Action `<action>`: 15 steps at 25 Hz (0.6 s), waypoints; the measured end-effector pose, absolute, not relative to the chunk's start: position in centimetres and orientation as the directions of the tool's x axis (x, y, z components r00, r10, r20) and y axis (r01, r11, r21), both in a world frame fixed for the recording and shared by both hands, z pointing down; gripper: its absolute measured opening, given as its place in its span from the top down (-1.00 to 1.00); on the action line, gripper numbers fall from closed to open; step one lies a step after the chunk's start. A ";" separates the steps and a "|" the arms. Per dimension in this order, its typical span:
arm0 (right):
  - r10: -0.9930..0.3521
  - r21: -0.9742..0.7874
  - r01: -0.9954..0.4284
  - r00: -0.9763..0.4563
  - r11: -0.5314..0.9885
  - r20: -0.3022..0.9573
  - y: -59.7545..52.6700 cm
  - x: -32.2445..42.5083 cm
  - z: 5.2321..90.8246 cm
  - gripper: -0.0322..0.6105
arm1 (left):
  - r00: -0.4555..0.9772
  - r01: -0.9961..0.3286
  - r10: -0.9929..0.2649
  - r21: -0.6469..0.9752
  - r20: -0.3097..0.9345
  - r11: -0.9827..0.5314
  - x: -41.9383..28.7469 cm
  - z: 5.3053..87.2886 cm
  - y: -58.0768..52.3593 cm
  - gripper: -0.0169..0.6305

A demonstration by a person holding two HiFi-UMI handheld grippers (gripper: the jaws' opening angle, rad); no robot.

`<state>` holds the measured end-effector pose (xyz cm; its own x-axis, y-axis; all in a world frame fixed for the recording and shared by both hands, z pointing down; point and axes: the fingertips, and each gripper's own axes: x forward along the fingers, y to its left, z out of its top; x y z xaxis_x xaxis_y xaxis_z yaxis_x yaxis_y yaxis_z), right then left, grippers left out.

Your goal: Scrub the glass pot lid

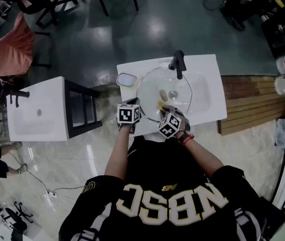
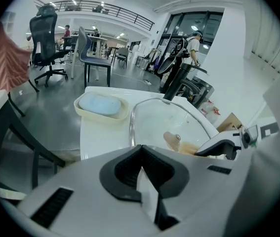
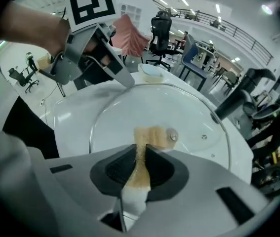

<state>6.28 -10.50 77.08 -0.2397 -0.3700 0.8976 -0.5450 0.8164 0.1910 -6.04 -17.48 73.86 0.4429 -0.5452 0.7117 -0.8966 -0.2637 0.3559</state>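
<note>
Left tongs (image 1: 134,103), right tongs (image 1: 163,106) — at lid (image 1: 188,88)

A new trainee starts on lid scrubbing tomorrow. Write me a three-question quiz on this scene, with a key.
1. True or false: the right gripper is empty.
2. Where is the soap dish? A. on the sink top, left of the faucet; B. on the floor; C. on a chair.
3. Fill in: the left gripper is shut on the lid's ____.
Key: 1 false, it pinches a tan pad; 2 A; 3 rim.
</note>
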 end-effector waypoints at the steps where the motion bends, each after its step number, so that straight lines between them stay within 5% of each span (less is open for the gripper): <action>1: -0.372 0.185 -0.552 -0.248 0.813 0.895 -10.8 5.6 77.1 0.70 | 0.444 -0.896 -0.546 0.357 0.711 -0.264 -6.0 73.9 -17.5 0.90; 8: -0.426 0.199 -0.610 -0.253 0.767 0.869 -17.4 2.8 77.1 0.71 | 0.440 -0.898 -0.542 0.339 0.716 -0.282 -6.0 73.9 -17.5 0.90; 15: -0.502 0.256 -0.699 -0.168 0.667 0.848 -22.7 9.0 76.8 0.71 | 0.440 -0.898 -0.546 0.341 0.713 -0.279 -6.1 73.8 -17.7 0.90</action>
<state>8.95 -22.68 76.83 -0.1684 -0.5020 0.8483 -0.6993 0.6673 0.2561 -6.07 -17.68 73.82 0.4400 -0.5460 0.7129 -0.8979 -0.2789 0.3406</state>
